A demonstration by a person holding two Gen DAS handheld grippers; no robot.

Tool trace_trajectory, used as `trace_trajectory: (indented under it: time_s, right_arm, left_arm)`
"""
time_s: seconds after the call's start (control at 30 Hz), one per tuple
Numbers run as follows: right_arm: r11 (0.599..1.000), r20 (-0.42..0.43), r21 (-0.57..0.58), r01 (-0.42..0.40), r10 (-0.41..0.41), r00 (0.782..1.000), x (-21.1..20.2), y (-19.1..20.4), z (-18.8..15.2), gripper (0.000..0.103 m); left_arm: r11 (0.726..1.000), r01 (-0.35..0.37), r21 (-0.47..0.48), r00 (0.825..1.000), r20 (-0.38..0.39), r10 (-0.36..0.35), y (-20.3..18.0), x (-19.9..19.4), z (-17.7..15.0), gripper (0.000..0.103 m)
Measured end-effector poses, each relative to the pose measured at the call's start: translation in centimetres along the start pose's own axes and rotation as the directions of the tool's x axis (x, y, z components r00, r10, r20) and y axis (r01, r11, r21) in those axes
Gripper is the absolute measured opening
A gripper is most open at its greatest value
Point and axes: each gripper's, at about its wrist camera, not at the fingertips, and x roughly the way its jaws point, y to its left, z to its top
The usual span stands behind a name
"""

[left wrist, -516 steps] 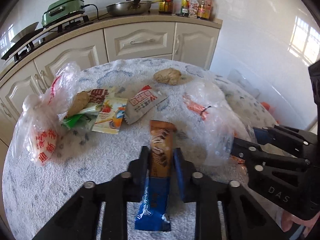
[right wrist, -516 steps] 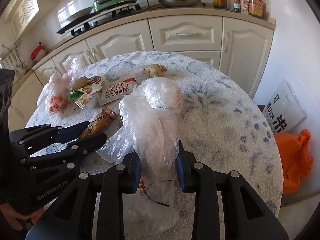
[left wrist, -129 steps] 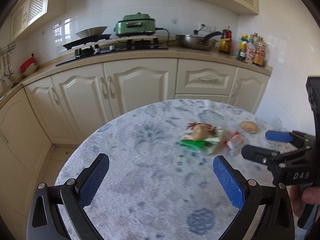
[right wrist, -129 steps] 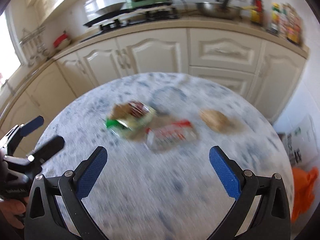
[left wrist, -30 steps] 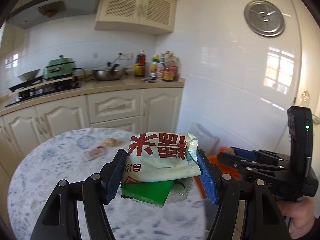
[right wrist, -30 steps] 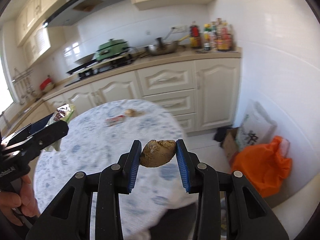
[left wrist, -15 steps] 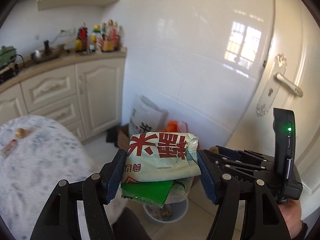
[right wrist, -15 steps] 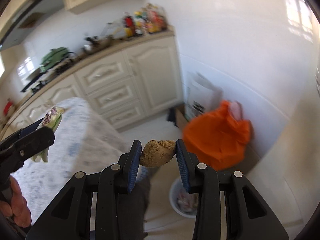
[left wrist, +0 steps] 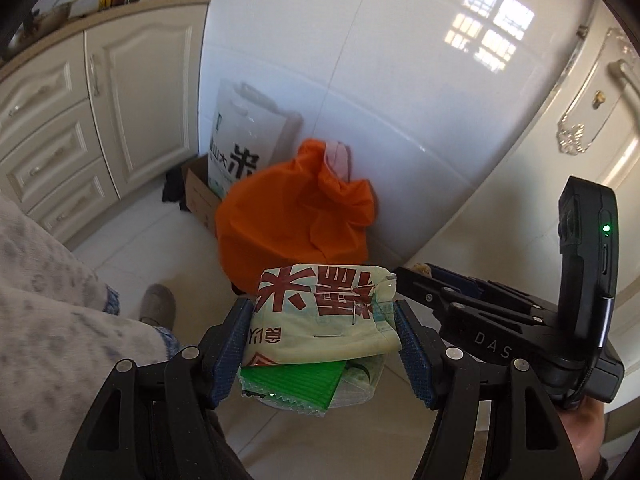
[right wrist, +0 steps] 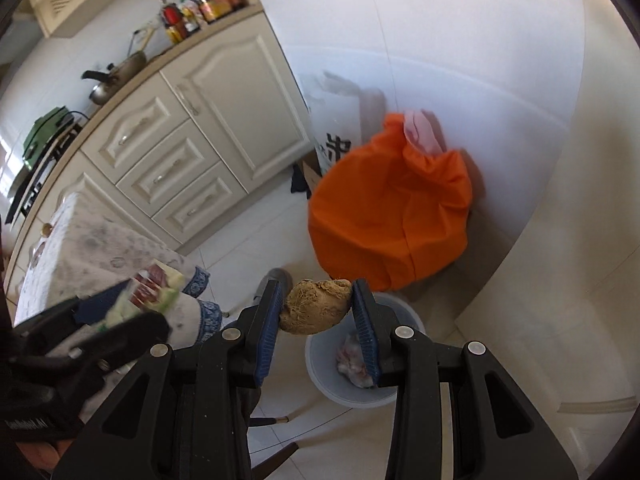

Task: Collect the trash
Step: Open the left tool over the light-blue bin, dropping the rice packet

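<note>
Currently, my left gripper [left wrist: 324, 344] pitched steeply floorward, clamped on stacked snack wrappers [left wrist: 320, 312] lying crosswise between the pads, my right gripper [right wrist: 318, 320] likewise angled down, pinching a brown lump [right wrist: 316, 306], long axis crosswise, above the grey bin [right wrist: 360, 392].

Cream kitchen cabinets [right wrist: 224, 128] under a counter crowded with sauce bottles [right wrist: 200, 12], a metal pan [right wrist: 120, 72] and a green cooker [right wrist: 44, 128]. Full orange bag [left wrist: 296, 216] on the pale tiled floor, against a glossy white wall. White rice sack [left wrist: 244, 140] and cardboard box [left wrist: 200, 196] just beside it. Cream door with ornate handle [left wrist: 616, 80] at right.
</note>
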Motion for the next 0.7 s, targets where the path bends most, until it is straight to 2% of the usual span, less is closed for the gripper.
trace_trajectory:
  time_s: [0.13,0.17,0.2,0.23,0.27,0.3,0.33,0.4,0.57,0.7]
  right_arm:
    - [0.999,-0.025,0.034,-0.01,0.011,1.0,1.7,-1.1,-0.1,0.039]
    - [0.999,-0.037,0.043,-0.012,0.013,0.999,2.3,-1.5,-0.1,0.044]
    - [0.999,-0.051,0.054,-0.003,0.006,0.999,2.8,-1.9,-0.2,0.055]
    - [0.998,-0.065,0.066,0.014,-0.01,0.998,3.2,-2.3,-0.3,0.061]
    - [0.996,-0.076,0.079,0.033,-0.027,0.997,3.5,-2.8,-0.5,0.073]
    - [0.995,-0.079,0.091,0.036,-0.029,0.996,3.6,-3.3,-0.7,0.081]
    - [0.994,-0.077,0.105,0.034,-0.026,0.997,3.6,-3.8,-1.0,0.085]
    - [0.991,-0.072,0.123,0.043,-0.034,0.997,3.5,-4.3,-1.3,0.102]
    - [0.977,-0.085,0.175,0.12,-0.107,0.991,3.2,-5.4,-2.0,0.103]
    - [0.977,-0.076,0.185,0.104,-0.091,0.993,2.2,-5.0,-2.0,0.103]
  left_arm:
    - [1.0,0.01,0.005,0.997,-0.072,-0.01,0.5,4.1,2.7,0.076]
    - [1.0,-0.001,0.0,0.996,-0.087,0.001,0.6,4.8,3.0,0.08]
    - [1.0,-0.022,0.002,0.995,-0.097,0.022,0.6,5.5,3.3,0.084]
    - [0.999,-0.034,0.006,0.994,-0.106,0.034,0.7,6.2,3.5,0.092]
    - [0.999,-0.041,0.006,0.993,-0.112,0.042,0.9,6.7,3.5,0.096]
    - [0.999,-0.052,0.002,0.992,-0.114,0.052,1.0,6.8,3.4,0.097]
    - [0.998,-0.064,-0.002,0.992,-0.113,0.063,1.0,6.8,3.4,0.098]
    - [0.997,-0.08,-0.007,0.991,-0.11,0.079,1.0,6.7,3.0,0.101]
    - [0.992,-0.125,0.017,0.989,-0.075,0.126,0.1,5.5,1.9,0.102]
    - [0.99,-0.138,0.016,0.99,-0.027,0.138,-0.4,2.5,0.7,0.102]
